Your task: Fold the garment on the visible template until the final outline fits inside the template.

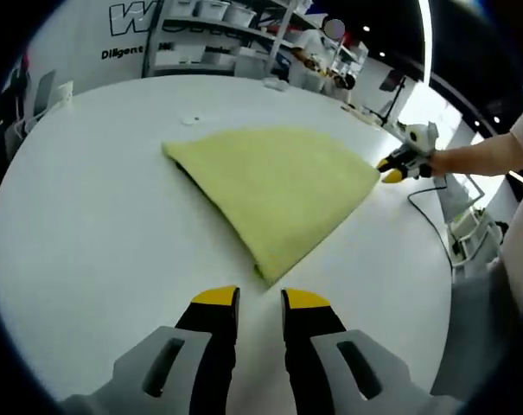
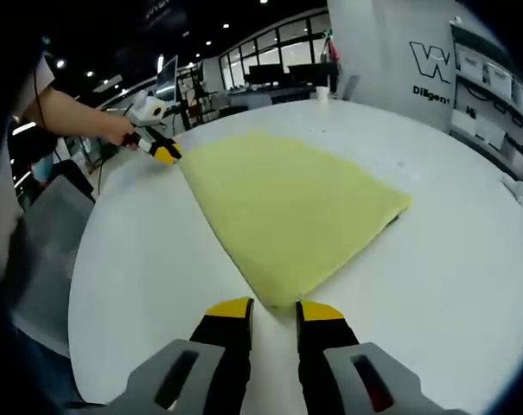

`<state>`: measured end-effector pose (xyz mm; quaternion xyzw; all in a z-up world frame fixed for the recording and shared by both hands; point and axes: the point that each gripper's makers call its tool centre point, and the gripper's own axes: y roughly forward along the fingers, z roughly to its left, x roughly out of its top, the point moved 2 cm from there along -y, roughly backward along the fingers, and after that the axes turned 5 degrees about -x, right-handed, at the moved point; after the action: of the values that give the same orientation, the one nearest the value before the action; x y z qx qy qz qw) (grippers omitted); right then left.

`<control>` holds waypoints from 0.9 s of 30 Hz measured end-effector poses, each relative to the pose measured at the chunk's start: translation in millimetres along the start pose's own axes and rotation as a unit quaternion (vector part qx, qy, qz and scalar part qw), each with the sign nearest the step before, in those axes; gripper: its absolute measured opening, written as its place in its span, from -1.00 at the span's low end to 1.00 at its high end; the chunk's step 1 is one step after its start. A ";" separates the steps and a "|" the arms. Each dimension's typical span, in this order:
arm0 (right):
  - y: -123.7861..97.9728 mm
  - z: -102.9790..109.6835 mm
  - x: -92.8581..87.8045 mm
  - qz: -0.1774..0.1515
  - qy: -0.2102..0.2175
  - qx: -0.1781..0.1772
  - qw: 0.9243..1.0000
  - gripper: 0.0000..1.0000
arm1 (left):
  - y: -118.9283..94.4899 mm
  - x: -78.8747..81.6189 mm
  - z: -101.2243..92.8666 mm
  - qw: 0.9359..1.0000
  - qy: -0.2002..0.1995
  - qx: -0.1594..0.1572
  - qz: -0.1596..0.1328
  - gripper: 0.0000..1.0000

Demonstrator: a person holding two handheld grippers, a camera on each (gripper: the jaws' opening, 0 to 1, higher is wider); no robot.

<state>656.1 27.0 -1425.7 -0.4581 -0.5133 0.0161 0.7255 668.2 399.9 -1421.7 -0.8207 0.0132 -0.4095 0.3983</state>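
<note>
The left claw (image 1: 261,298) hangs low over the white bench (image 1: 88,242). Its two yellow-tipped jaws are a little apart and hold nothing. The right claw (image 2: 275,309) is the same: jaws a little apart, nothing in them, low over the bench. Each claw points at a corner of the yellow garment (image 1: 270,190). In the left gripper view, a hand (image 1: 456,160) holds the right claw at the far right corner of the garment. In the right gripper view, a hand (image 2: 114,130) holds the left claw at the far left corner. Behind the bench, shelves (image 1: 218,17) carry pale boxes; what is in them is too small to tell. The garment lies flat in the middle of the bench, folded into a thick, smooth fan shape with one round edge. A thin dark line shows under one edge.
</note>
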 end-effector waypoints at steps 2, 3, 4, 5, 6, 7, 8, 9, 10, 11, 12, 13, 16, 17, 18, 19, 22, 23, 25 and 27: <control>0.2 1.1 0.8 -0.001 -0.006 0.002 1.000 -0.80 | 1.8 2.5 2.4 1.000 -0.001 0.002 -0.008 -0.75; 0.4 1.6 1.6 -0.003 -0.009 0.004 1.000 -0.83 | 4.1 3.2 3.1 1.000 -0.001 0.004 -0.009 -0.78; 0.6 1.2 2.4 -0.006 -0.010 0.005 1.000 -0.85 | 6.1 4.3 2.5 1.000 0.005 0.003 -0.010 -0.79; 0.6 0.7 3.3 -0.008 -0.016 0.003 1.000 -0.87 | 7.7 4.9 0.4 1.000 0.008 -0.001 -0.010 -0.79; 0.3 0.3 4.6 -0.011 -0.023 0.001 1.000 -0.90 | 9.1 5.3 -1.9 1.000 0.011 -0.004 -0.008 -0.79; 0.4 0.5 4.6 -0.012 -0.023 0.003 1.000 -0.93 | 10.2 5.5 -3.5 1.000 0.017 -0.007 -0.007 -0.79; 0.7 1.0 3.8 -0.011 -0.027 0.006 1.000 -0.96 | 11.0 4.5 -4.1 1.000 0.028 -0.006 -0.002 -0.81; 1.0 1.0 2.7 -0.008 -0.033 0.006 0.999 -0.96 | 11.0 4.2 -4.4 1.000 0.029 -0.007 -0.001 -0.87; 1.3 1.0 1.4 -0.005 -0.039 0.007 0.999 -0.98 | 10.2 3.1 -3.6 1.000 0.029 -0.008 0.000 -0.92; 1.4 0.9 0.8 -0.004 -0.040 0.007 0.999 -1.00 | 8.8 0.9 -0.9 0.999 0.032 -0.008 0.002 -0.98; 1.6 0.6 0.2 -0.005 -0.039 0.009 0.999 -1.00 | 8.6 0.6 -0.4 0.999 0.035 -0.007 0.003 -1.00; 1.8 -0.1 -0.6 -0.004 -0.039 0.008 0.999 -1.00 | 7.9 -0.1 -0.4 0.999 0.038 -0.008 0.004 -1.00; 1.5 0.8 -0.6 -0.007 -0.042 0.012 0.999 -1.00 | 7.4 -0.3 -2.1 0.999 0.046 -0.012 0.004 -1.00; 1.2 1.6 -1.6 -0.005 -0.044 0.015 0.999 -1.00 | 6.4 -0.9 -3.4 0.999 0.046 -0.013 0.007 -1.00; 1.1 2.1 -2.5 -0.005 -0.048 0.017 0.999 -1.00 | 5.9 -0.6 -4.1 0.999 0.046 -0.015 0.006 -1.00; 0.0 2.7 -3.5 -0.006 -0.050 0.022 0.998 -1.00 | 5.1 0.0 -4.3 0.999 0.047 -0.014 0.005 -1.00; -3.2 0.9 -6.0 -0.006 -0.053 0.026 0.998 -1.00 | 1.5 3.0 -2.3 0.999 0.050 -0.010 0.002 -1.00; -4.1 -1.1 -6.6 -0.006 -0.050 0.026 0.998 -1.00 | 0.7 3.3 -1.5 0.999 0.048 -0.010 0.002 -1.00; -5.3 -0.9 -6.9 -0.007 -0.053 0.028 0.998 -1.00 | 0.8 2.5 -0.5 0.999 0.046 -0.011 0.004 -1.00; -6.1 -0.6 -6.7 -0.008 -0.050 0.031 0.998 -1.00 | 2.0 2.6 -3.2 0.999 0.047 -0.015 0.005 -1.00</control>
<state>650.6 19.8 -1426.5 -0.4296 -0.5516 0.0491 0.7133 668.3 395.6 -1420.2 -0.8063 0.0417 -0.4454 0.3870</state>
